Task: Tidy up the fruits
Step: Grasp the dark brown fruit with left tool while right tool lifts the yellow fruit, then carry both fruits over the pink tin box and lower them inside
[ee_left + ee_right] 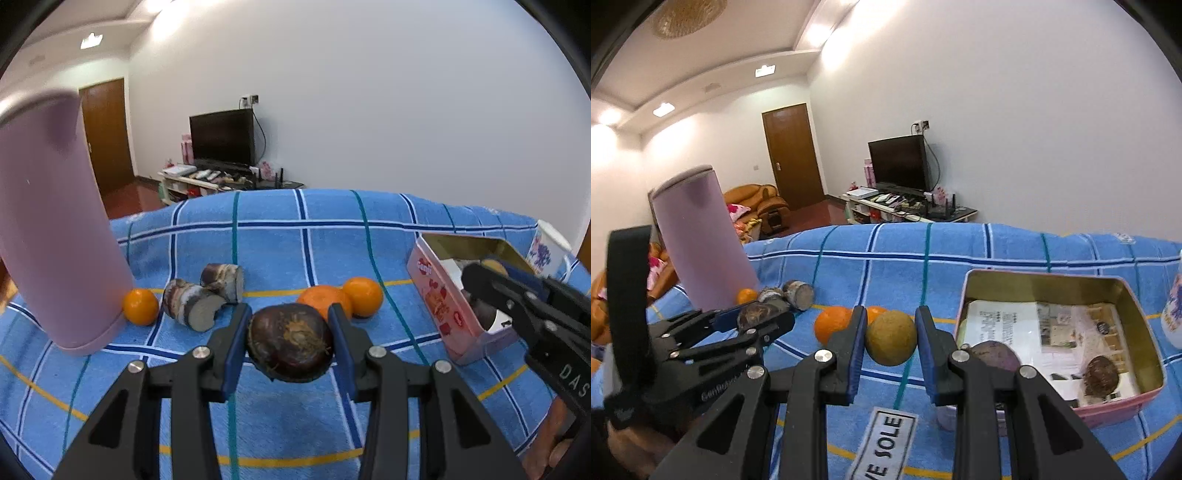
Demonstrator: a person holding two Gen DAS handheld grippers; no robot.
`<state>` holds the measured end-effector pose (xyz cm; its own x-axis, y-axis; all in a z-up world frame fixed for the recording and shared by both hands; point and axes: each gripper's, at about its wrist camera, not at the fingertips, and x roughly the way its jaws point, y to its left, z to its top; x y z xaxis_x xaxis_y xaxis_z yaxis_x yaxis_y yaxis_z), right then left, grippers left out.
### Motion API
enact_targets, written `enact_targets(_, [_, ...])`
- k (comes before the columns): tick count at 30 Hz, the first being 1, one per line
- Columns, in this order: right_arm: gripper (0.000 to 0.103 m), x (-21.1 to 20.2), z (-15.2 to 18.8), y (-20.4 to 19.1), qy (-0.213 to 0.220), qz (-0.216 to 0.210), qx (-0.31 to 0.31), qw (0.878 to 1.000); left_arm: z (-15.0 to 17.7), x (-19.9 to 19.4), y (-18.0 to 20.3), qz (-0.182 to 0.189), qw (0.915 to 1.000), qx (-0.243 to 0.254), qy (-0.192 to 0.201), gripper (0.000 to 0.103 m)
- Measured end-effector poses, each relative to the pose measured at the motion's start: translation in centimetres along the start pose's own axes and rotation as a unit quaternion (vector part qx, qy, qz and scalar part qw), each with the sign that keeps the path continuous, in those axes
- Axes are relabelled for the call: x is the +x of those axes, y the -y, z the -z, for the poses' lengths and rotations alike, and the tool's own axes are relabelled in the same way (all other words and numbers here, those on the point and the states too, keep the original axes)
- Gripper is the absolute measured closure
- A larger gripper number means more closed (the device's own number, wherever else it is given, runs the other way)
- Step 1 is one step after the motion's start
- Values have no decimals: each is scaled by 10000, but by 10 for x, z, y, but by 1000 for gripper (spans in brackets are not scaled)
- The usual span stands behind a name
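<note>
Left wrist view shows the left claw (290,334) squeezing a dark brown fruit (290,345) above the blue cloth, likely to carry it to the pink tin (436,295) where fruits go. Right claw (891,334) grips a yellow-brown round fruit (891,338) beside that tin, ready to drop in.

"VE SOLE" on cloth tag (886,448); "DAS" on right claw (495,280).
</note>
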<state>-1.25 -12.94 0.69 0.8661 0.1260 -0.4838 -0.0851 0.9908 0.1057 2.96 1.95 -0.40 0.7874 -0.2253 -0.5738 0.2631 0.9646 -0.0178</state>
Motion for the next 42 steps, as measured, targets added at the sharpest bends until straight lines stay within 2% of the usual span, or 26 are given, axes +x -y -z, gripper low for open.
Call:
enact_targets(12, [74,-11,3,26,56,327,-142,9993,-4,-12,44,0,9999,107,113,58])
enact_targets(26, [74,-31,5,67,184,764,-243,9966,-12,-13,91,237,9992,261,207,58])
enact_targets(42, [74,-37,2,120,181,1146,11,9932,-26,0,142,511,9974,450,253,58])
